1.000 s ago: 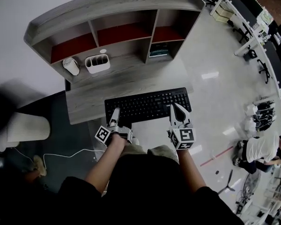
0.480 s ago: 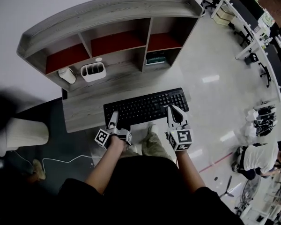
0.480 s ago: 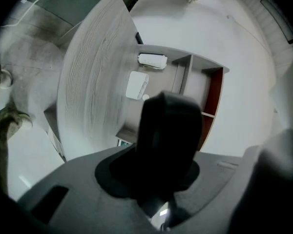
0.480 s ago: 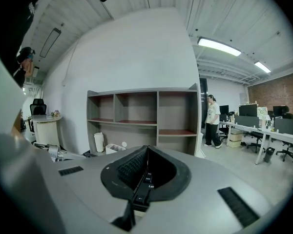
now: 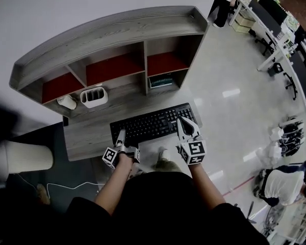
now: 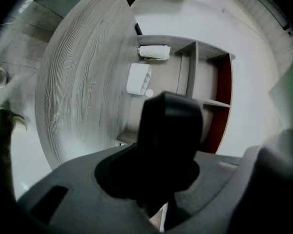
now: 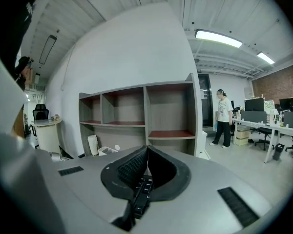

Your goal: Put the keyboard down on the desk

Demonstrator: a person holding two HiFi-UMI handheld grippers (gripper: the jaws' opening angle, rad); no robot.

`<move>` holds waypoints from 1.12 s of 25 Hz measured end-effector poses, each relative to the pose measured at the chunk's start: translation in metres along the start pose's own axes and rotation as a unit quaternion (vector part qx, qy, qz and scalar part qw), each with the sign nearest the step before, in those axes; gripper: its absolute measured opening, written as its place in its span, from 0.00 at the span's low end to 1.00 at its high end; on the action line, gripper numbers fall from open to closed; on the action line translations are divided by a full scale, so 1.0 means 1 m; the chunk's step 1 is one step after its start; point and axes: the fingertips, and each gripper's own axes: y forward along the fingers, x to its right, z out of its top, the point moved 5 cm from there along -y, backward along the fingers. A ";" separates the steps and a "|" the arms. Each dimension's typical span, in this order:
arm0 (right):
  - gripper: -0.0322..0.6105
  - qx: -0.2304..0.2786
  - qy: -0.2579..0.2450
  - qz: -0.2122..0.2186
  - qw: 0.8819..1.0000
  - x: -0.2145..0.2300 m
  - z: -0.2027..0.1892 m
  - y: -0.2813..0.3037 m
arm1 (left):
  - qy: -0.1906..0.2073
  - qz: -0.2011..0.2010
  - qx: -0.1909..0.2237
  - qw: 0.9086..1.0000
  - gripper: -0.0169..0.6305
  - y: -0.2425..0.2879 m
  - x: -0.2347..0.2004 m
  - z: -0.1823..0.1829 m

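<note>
A grey wood-grain desk (image 5: 89, 131) carries one hutch (image 5: 107, 32) split into three bays, each with one red shelf board. Under the red board of the right-hand bay lies a small stack of books (image 5: 160, 80); the print on them is too small to read.

One black keyboard (image 5: 150, 124) lies across the desk's front right part, its near long edge at the desk's front edge, level and parallel to it. Whether its underside touches the wood cannot be told. Its key legends are too small to read.

There are two grippers, each with a cube of black-and-white square markers and no letters. The left gripper (image 5: 121, 135) is at the keyboard's near left corner. Its own view shows its jaws only slightly apart, with a blurred black slab filling the gap, so it clamps the keyboard there. The right gripper (image 5: 181, 124) is at the keyboard's right end. In its view the jaws meet at their tips, with rows of keys pinched between them.

At the back left of the desk one white desk organiser (image 5: 94, 97) with divided slots stands; what it holds cannot be made out. Just beside it, to its left, is one white cup (image 5: 67, 102). A pale cylindrical bin (image 5: 20, 157) stands on the floor to the desk's left.
</note>
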 end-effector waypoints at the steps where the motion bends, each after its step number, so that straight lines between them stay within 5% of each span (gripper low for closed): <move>1: 0.07 0.002 0.000 0.010 1.000 0.006 0.000 0.008 | 0.003 0.001 0.001 1.000 0.19 0.008 -0.006 0.000; 12: 0.07 -0.044 0.016 0.070 0.996 0.053 -0.021 0.063 | 0.021 0.001 0.016 1.000 0.19 0.065 -0.056 -0.013; 28: 0.07 -0.112 0.013 0.078 0.991 0.080 -0.060 0.092 | 0.058 0.059 0.048 0.995 0.20 0.098 -0.110 -0.004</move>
